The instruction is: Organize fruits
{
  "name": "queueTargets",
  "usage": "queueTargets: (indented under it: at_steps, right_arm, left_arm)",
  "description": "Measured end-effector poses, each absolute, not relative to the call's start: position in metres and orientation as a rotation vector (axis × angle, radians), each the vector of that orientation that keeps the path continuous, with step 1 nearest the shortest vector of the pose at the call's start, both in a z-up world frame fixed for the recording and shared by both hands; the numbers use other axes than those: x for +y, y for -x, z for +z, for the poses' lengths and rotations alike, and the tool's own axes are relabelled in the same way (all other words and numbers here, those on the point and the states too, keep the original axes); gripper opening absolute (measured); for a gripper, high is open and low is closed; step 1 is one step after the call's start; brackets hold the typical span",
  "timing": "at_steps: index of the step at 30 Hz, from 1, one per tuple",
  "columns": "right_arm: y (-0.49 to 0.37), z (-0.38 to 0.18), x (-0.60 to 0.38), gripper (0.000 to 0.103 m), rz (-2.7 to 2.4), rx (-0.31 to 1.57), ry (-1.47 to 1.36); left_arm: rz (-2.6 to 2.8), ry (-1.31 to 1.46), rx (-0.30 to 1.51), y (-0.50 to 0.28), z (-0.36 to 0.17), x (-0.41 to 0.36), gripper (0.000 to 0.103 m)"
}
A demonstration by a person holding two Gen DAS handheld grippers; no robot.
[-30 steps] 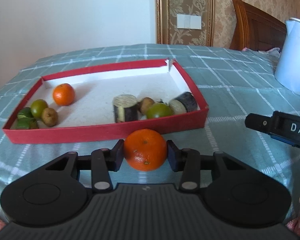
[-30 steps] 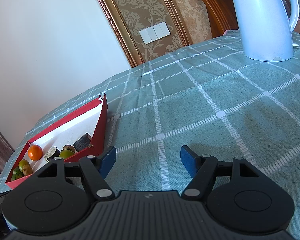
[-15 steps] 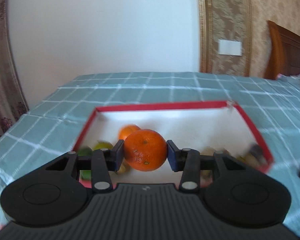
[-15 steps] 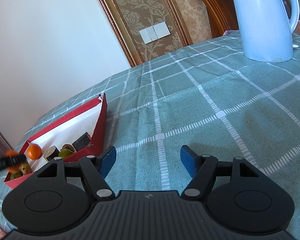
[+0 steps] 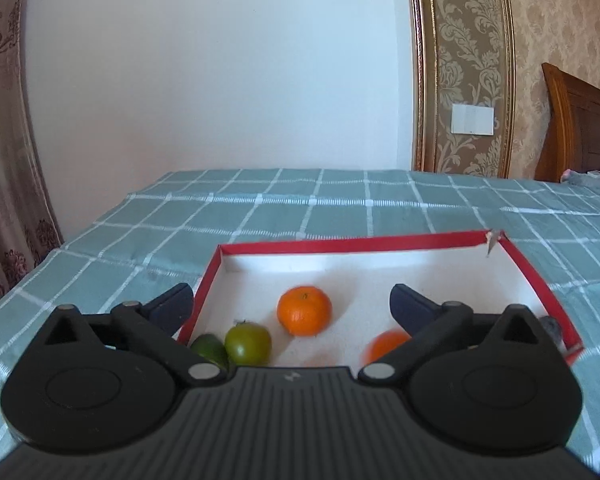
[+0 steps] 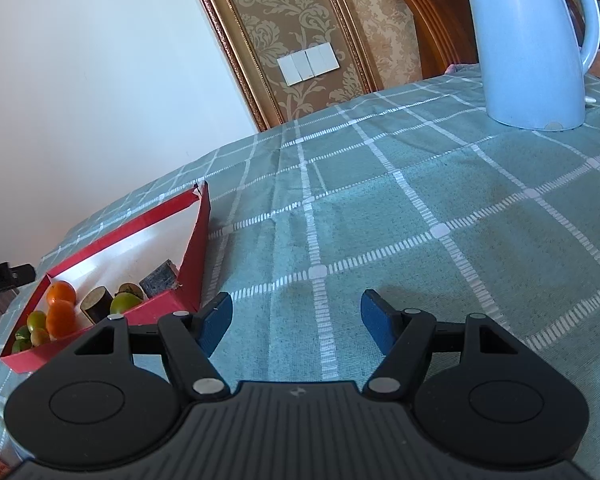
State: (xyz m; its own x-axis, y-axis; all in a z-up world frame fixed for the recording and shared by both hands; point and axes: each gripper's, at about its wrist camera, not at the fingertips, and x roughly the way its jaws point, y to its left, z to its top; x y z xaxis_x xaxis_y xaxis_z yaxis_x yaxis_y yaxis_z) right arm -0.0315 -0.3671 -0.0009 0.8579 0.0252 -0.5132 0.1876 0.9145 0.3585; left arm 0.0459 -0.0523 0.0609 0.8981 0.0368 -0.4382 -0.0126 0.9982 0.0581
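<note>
A: Gone from the left gripper (image 5: pixel 290 304) — the tangerine it clamped half a second ago. Jaws have just been opening and now stand at their widest, with nothing between the pads.

B: Released tangerine (image 5: pixel 382 346), location?

A: Blurred orange shape inside the red tray (image 5: pixel 352 243), low beside the right finger; the other tangerine (image 5: pixel 304 311) sits sharp on the white floor nearer the middle.

B: Other tray contents, left wrist view?

A: Green fruit (image 5: pixel 247 343) and a darker green one (image 5: pixel 210 350) touching it, both at the near left corner.

B: Right gripper (image 6: pixel 296 318)?

A: Part open, empty, over bare green checked tablecloth (image 6: pixel 440 184). Tray off to its left — two eggplant chunks (image 6: pixel 96 303) near the right wall, green fruits and both tangerines further left.

B: Elsewhere on the cloth?

A: One pale blue kettle (image 6: pixel 534 40), upright, well apart from the tray.
</note>
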Motion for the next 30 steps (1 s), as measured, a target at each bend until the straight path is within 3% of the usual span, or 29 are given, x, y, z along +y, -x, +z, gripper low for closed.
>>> queueTargets:
  at_steps: [10,14,21,30]
  right_arm:
    - [0.033,0.016,-0.325,0.078,-0.151,0.556,-0.227]
    - [0.036,0.033,-0.263,0.09,-0.132,0.558,-0.07]
    - [0.039,0.04,-0.172,0.092,-0.016,0.557,0.05]
    - [0.037,0.022,-0.142,0.092,0.028,0.593,0.002]
  left_arm:
    - [0.075,-0.116,0.434,0.001,0.058,-0.036,0.103]
    - [0.068,-0.092,0.445,0.009,0.058,-0.032,0.103]
    - [0.087,-0.092,0.471,0.02,0.049,-0.023,0.103]
    - [0.092,-0.058,0.499,0.026,0.037,0.003,0.103]
